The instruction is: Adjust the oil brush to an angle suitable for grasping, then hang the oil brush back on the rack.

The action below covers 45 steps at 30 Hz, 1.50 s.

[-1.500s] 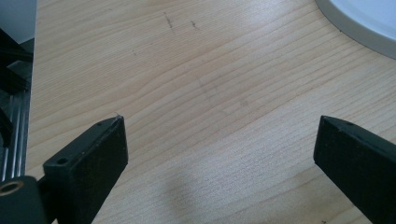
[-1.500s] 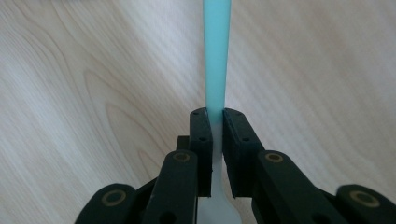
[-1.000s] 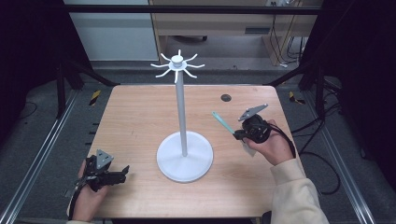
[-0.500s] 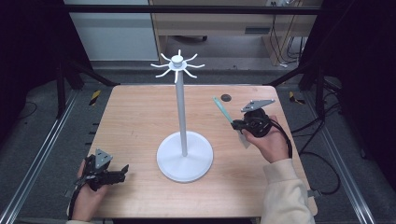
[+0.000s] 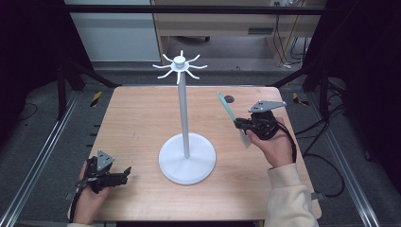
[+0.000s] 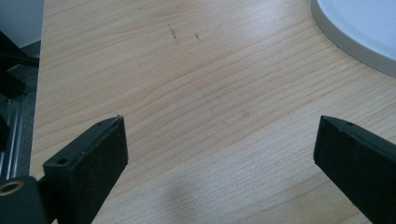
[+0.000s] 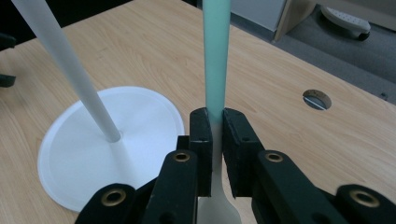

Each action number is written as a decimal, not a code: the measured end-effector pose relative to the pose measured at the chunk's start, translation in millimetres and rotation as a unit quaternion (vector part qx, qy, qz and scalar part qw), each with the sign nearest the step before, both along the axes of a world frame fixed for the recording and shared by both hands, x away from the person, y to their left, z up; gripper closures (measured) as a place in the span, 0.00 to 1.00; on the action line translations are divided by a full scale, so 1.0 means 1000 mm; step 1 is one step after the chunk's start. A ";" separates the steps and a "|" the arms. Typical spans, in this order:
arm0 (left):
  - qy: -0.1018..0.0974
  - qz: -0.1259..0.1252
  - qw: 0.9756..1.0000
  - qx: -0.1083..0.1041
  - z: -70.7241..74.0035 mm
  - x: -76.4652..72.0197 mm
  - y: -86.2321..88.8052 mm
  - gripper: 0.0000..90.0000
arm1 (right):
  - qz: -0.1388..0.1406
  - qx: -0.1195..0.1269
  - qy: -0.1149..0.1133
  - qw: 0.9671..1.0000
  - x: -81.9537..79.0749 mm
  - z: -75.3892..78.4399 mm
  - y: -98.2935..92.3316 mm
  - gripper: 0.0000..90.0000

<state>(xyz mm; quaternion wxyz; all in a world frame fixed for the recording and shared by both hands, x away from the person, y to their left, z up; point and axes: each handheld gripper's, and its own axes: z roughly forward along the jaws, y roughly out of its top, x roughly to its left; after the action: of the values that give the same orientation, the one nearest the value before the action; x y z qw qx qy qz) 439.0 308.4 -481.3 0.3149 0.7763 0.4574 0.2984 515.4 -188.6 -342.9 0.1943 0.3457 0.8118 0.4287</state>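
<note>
The wooden bench [image 5: 142, 123] sits between dark curtains, with metal rails along both sides, and a tall white stand [image 5: 184, 118] with hooks at its top rises from the middle of it. To the right of the stand, the right tongs [image 5: 240, 124] are clenched on a spoon [image 5: 226, 106] with a teal handle, which is held up off the bench with the handle slanting up and away. The grip looks to sit low on the handle, near the white bowl, so the long free end could swing or slip if the hand turns quickly, and a careless sweep might knock the thin pole of the stand. Left of the stand's base, at the near edge, the left tongs [image 5: 124, 172] rest released. Open wood lies all around the base, with a small hole [image 5: 229, 99] behind the spoon.
</note>
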 end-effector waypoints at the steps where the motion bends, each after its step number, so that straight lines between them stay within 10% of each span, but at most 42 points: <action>1: 0.000 0.000 1.000 0.001 0.000 0.000 0.000 0.03 | 0.000 0.004 -0.002 1.000 -0.001 0.002 -0.001 0.92; 11: -0.002 0.003 1.000 -0.004 0.001 0.000 0.002 0.03 | 0.004 0.054 -0.037 0.998 -0.015 0.023 -0.003 0.92; 45: -0.003 0.000 1.000 0.003 0.001 -0.001 0.000 0.03 | 0.015 0.100 -0.122 0.987 -0.051 0.067 0.004 0.92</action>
<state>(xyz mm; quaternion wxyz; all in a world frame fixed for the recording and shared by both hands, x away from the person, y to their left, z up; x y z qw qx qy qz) 438.5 308.4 -480.0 0.3143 0.7764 0.4551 0.3022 464.1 -184.8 -276.2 0.2500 0.2958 0.7401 0.5497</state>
